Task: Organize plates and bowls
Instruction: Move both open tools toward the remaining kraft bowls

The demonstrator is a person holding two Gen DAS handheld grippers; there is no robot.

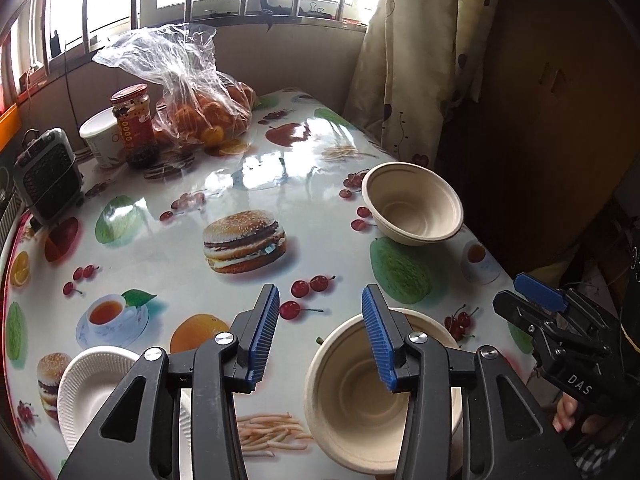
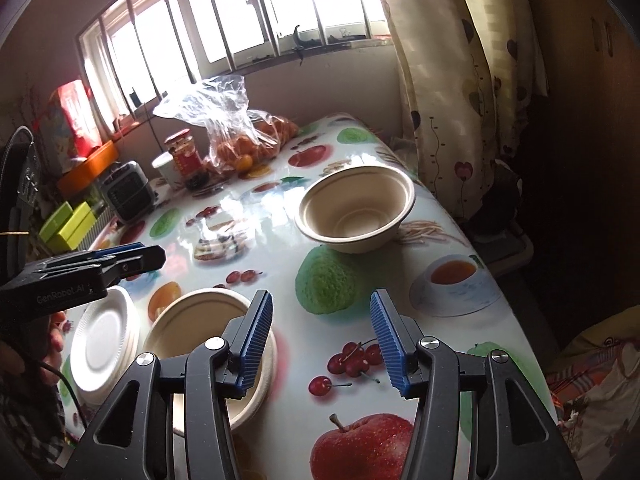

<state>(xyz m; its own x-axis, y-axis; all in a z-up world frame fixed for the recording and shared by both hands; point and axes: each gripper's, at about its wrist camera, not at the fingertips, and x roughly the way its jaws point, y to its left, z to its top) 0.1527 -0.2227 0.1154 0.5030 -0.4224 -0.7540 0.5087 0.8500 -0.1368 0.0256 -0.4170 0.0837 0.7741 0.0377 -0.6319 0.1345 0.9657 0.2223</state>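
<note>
Bowls sit apart on the tabletop (image 2: 280, 232), the near bowl (image 2: 200, 320) beside stacked white plates (image 2: 104, 336), the far bowl (image 2: 356, 208) unstacked, while left tool (image 1: 320, 340) and right tool (image 2: 322, 340) gape wide, empty.

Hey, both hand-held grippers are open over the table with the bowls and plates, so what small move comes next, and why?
Probably reach the right hand-held gripper forward to the rim of the far bowl. That bowl sits alone near the table edge, while the near bowl already sits beside the stack of white plates. The jaws are open and empty, and it looks the nearer of the two.
</note>
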